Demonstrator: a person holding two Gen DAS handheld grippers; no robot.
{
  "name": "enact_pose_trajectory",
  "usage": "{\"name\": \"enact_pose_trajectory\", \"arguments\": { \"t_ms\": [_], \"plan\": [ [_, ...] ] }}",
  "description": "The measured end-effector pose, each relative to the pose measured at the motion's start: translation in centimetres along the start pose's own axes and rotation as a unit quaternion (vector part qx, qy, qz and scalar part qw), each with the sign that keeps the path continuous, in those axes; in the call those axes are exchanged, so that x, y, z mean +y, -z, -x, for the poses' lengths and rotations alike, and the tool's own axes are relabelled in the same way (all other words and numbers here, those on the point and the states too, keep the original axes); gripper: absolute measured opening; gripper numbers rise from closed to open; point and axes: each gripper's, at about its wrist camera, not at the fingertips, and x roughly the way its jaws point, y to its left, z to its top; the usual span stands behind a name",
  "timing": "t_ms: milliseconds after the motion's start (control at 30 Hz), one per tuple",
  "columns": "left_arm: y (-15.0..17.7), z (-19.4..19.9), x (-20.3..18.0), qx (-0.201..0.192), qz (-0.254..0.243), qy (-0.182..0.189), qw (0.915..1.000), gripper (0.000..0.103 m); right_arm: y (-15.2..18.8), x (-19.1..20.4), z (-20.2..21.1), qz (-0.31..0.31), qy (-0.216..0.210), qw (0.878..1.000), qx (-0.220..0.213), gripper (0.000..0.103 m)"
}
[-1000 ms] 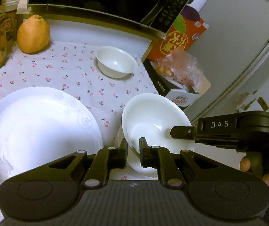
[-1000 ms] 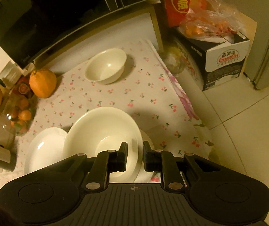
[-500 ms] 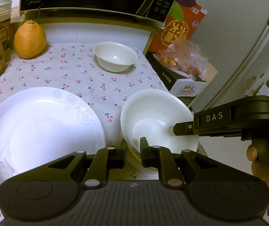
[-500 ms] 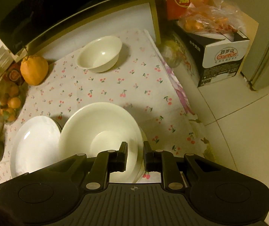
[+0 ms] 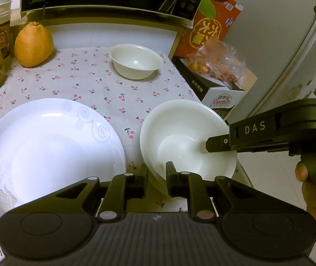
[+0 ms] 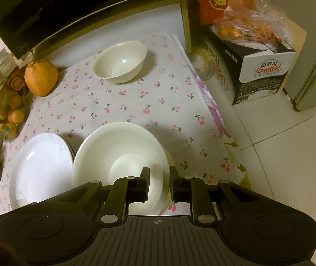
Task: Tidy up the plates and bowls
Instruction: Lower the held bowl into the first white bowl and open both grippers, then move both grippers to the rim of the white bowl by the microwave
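The deep white bowl (image 5: 184,141) sits low and centre-right on the cherry-print surface (image 5: 104,88), its rim straddled by both claws: the left claw (image 5: 156,177) and the right claw (image 6: 159,182) have just been easing open, pads barely off it.

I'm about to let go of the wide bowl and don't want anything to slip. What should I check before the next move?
1. Left hand-held gripper: the wide bowl rim sits between its jaws, which have just been opening. Whether the pads press: cannot tell.
2. Right hand-held gripper: rim between its jaws, which have also just been opening. Grip: cannot tell.
3. Wide bowl seated flat on the dish whose edge shows beneath it: cannot tell.
4. Plate apart from the wide bowl, cloth showing between: ok.
5. Small bowl upright, alone at the back: ok.
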Motion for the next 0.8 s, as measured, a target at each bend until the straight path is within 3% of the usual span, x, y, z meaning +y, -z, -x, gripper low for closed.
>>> {"name": "enact_pose_trajectory", "arguments": {
  "t_ms": [200,433,533,667,800],
  "plan": [
    [0.0,-0.1,0.1,0.003,-0.001,-0.002,1.0000,0.015,-0.2,0.2,0.7,0.010,0.004,1.000,-0.012,0.022],
    [0.1,0.1,0.0,0.000,-0.009,-0.003,1.0000,0.022,-0.5,-0.2,1.1,0.001,-0.001,1.000,-0.016,0.025],
    [0.1,0.2,0.0,-0.002,-0.011,-0.005,0.9999,0.028,-0.5,-0.4,1.1,-0.003,0.000,1.000,-0.017,0.032],
    [0.0,0.6,0.0,-0.005,-0.011,0.003,0.9999,0.038,-0.6,-0.6,1.3,-0.009,-0.002,1.000,-0.021,0.051],
    [0.0,1.1,-0.3,-0.007,-0.018,0.015,0.9997,0.054,-0.8,-0.8,1.7,-0.015,-0.011,0.999,-0.029,0.063]
  ]
}}
